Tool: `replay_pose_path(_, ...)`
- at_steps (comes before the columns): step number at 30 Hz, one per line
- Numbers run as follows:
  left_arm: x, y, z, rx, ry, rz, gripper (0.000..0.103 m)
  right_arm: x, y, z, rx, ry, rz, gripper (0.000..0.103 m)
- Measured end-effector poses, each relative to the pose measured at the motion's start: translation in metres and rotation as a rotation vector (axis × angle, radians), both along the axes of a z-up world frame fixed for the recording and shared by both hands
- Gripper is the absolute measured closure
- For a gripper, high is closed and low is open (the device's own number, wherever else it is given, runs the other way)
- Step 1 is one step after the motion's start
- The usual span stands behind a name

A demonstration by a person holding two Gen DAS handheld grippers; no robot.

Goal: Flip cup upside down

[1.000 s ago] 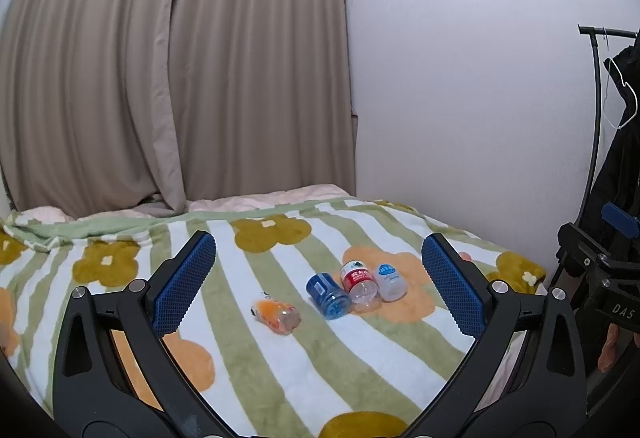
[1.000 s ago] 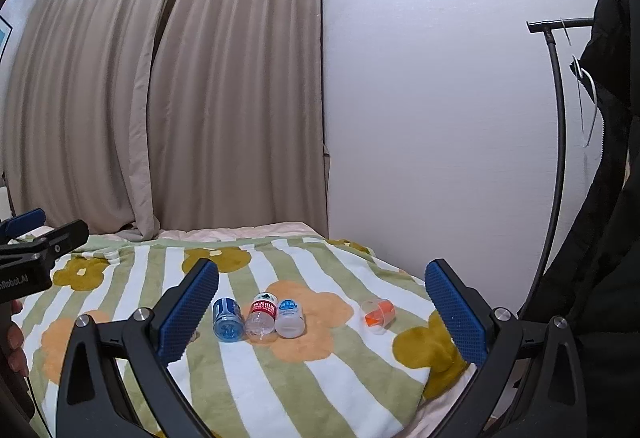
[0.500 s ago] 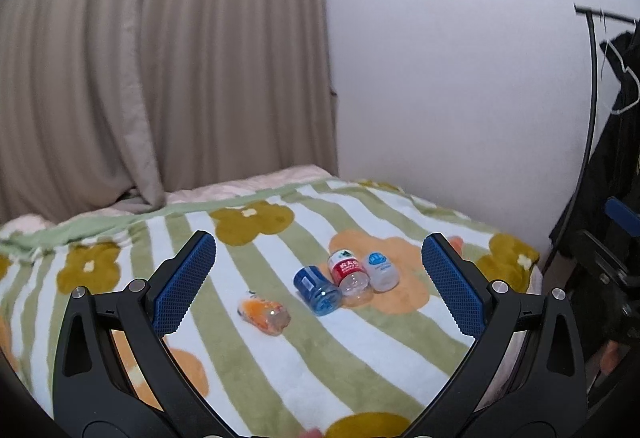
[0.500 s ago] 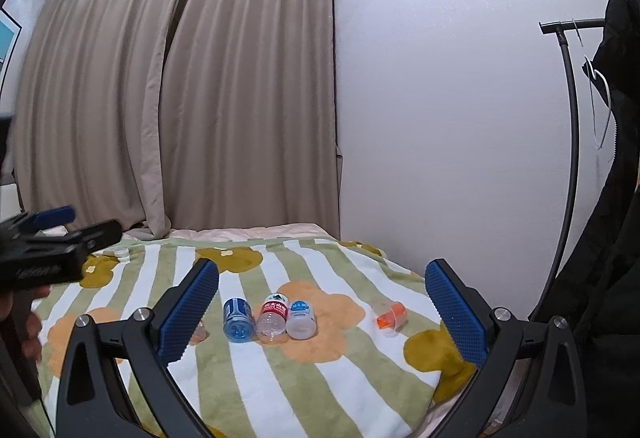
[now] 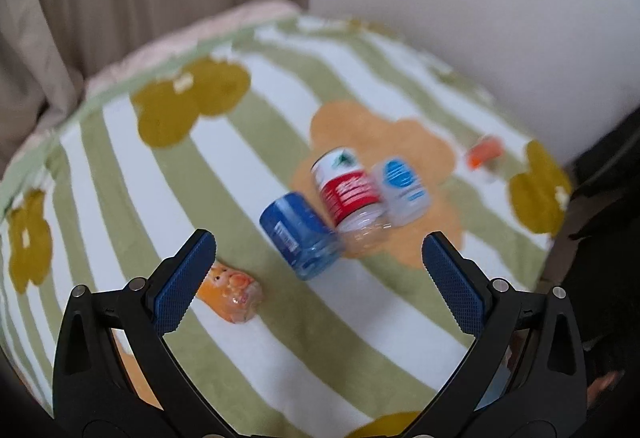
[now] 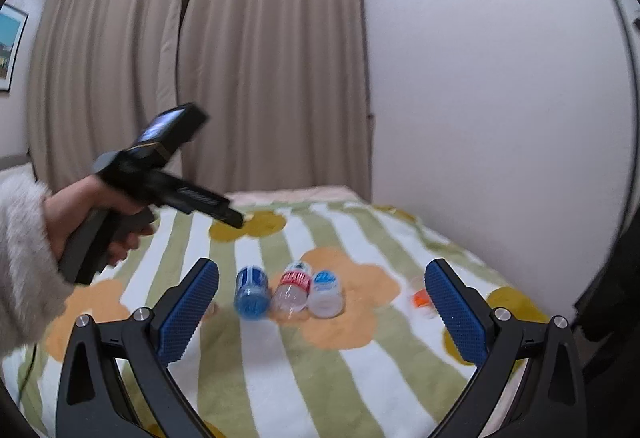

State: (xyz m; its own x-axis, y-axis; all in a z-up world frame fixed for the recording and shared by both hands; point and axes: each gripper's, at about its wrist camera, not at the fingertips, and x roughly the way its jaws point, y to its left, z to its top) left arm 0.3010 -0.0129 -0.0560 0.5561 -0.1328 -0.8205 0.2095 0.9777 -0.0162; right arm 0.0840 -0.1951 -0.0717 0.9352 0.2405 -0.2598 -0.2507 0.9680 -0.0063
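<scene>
The left gripper and right gripper are both wide open and hold nothing. Three cups lie side by side on the blanket just ahead: blue cup, red cup, white cup.

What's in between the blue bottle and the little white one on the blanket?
The red-labelled bottle lies between the blue bottle and the white bottle, all on their sides in a tight row on the blanket. Both wrist views show it.
</scene>
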Motion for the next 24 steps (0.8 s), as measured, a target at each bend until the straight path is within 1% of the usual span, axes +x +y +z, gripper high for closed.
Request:
replay_pose_path(2,0.022,0.003,-0.025,0.005,0.072,0.029,0.001,0.012,0.004,-0.015,-0.004,0.026,0.025,0.0)
replay_pose_path(5,0.051,0.007,-0.056,-0.015,0.164,0.066,0.006,0.029,0.012,-0.036,0.005,0.065,0.072,0.0)
replay_pose_path(9,0.085,0.012,-0.092,-0.017,0.261,0.114,0.007,0.042,0.02,-0.054,0.014,0.088,0.118,0.0)
replay_pose_path(11,0.098,0.014,-0.108,-0.02,0.311,0.131,0.01,0.047,0.025,-0.06,0.01,0.093,0.136,0.0)
replay_pose_path(16,0.121,0.02,-0.132,-0.051,0.397,0.161,0.012,0.058,0.028,-0.07,0.019,0.105,0.16,0.0)
replay_pose_path(18,0.128,0.023,-0.141,-0.083,0.433,0.173,0.018,0.061,0.028,-0.074,0.028,0.114,0.164,0.0)
replay_pose_path(19,0.131,0.024,-0.144,-0.096,0.45,0.175,0.026,0.063,0.028,-0.076,0.031,0.117,0.164,0.0)
replay_pose_path(20,0.132,0.025,-0.15,-0.117,0.473,0.179,0.029,0.064,0.029,-0.077,0.034,0.12,0.165,0.0)
replay_pose_path(24,0.133,0.029,-0.153,-0.147,0.482,0.188,0.03,0.065,0.029,-0.081,0.034,0.128,0.166,0.0)
